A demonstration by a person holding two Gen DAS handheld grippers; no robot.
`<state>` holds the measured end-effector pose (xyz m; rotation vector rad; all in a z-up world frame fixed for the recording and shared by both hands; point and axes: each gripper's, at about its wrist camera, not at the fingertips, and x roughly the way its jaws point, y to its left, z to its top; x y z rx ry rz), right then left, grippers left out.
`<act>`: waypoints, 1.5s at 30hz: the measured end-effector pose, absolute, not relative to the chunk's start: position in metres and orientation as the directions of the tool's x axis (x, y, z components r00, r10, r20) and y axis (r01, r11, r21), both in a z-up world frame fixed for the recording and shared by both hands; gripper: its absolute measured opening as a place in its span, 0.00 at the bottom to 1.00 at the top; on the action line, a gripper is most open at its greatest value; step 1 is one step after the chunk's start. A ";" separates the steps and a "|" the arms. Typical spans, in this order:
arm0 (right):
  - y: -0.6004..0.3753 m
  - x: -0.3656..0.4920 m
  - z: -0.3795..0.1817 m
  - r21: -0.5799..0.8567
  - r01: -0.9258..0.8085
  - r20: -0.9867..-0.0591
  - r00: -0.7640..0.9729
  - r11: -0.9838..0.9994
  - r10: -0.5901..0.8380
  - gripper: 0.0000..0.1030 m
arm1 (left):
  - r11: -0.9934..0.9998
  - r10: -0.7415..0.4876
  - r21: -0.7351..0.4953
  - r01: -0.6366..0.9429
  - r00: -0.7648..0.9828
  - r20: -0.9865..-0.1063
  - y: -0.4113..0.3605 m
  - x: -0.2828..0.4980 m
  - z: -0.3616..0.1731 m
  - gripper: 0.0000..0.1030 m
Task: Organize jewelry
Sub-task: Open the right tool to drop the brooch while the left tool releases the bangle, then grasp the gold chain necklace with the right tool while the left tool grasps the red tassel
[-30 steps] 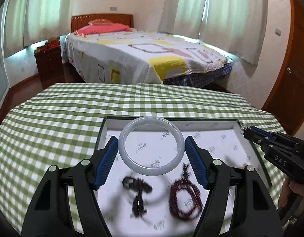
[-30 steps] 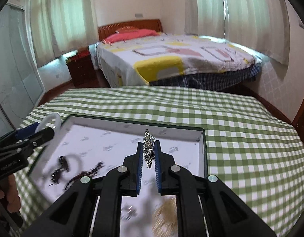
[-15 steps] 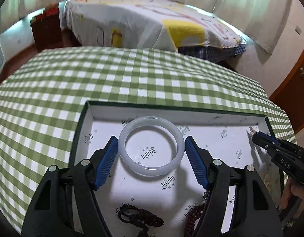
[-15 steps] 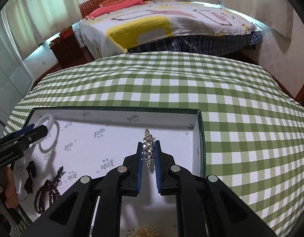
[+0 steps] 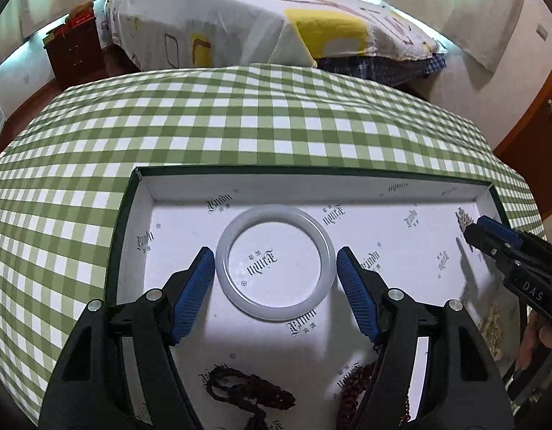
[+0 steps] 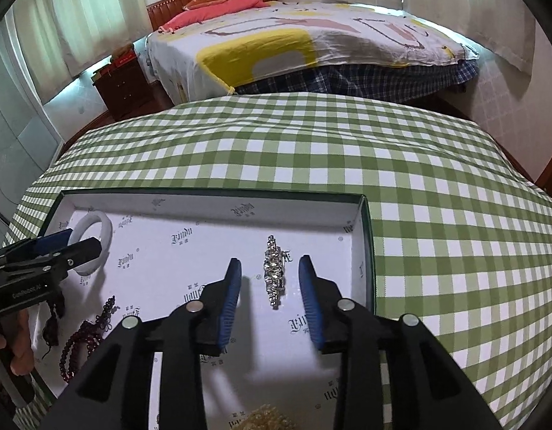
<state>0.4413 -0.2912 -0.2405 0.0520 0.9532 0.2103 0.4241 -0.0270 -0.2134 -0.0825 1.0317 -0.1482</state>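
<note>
While the white bangle [image 5: 276, 262] lies mid-frame in the box [image 5: 125, 215] between the spread, empty left gripper [image 5: 276, 279], it is judged stiff, slippery, best pinched across its rim

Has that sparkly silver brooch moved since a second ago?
Yes. The brooch was pinched upright in the right claw, above the box; now it lies flat on the box floor near the right wall, claw open.

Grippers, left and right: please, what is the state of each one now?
Left gripper: open, pads beside the white bangle, which lies in the box.
Right gripper: open, the silver brooch lying between its fingers.
</note>
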 end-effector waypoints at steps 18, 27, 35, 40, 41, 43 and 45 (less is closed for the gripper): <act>-0.278 0.361 -0.187 0.123 -0.205 -0.629 0.741 0.971 0.236 0.44 | 0.991 -0.135 -0.104 0.090 0.785 -0.604 -0.008 0.336 -0.142 0.69; -0.248 0.290 -0.199 0.095 -0.249 -0.632 0.733 0.964 0.251 0.44 | 0.996 -0.094 -0.057 0.074 0.817 -0.569 -0.003 0.257 -0.136 0.69; -0.233 0.238 -0.227 0.128 -0.272 -0.667 0.688 0.954 0.286 0.44 | 0.998 -0.060 -0.045 0.042 0.807 -0.588 0.005 0.209 -0.147 0.69; -0.220 0.218 -0.242 0.126 -0.294 -0.691 0.660 0.947 0.297 0.44 | 0.999 -0.049 -0.030 0.039 0.779 -0.625 0.008 0.186 -0.163 0.69; -0.218 0.216 -0.244 0.129 -0.298 -0.694 0.654 0.946 0.301 0.44 | 0.999 -0.046 -0.027 0.037 0.773 -0.632 0.009 0.183 -0.166 0.69; -0.212 0.214 -0.249 0.125 -0.310 -0.701 0.645 0.942 0.306 0.44 | 0.999 -0.040 -0.024 0.032 0.764 -0.644 0.010 0.176 -0.171 0.69; -0.206 0.214 -0.253 0.119 -0.319 -0.710 0.635 0.940 0.305 0.44 | 0.999 -0.034 -0.023 0.024 0.758 -0.651 0.013 0.172 -0.174 0.69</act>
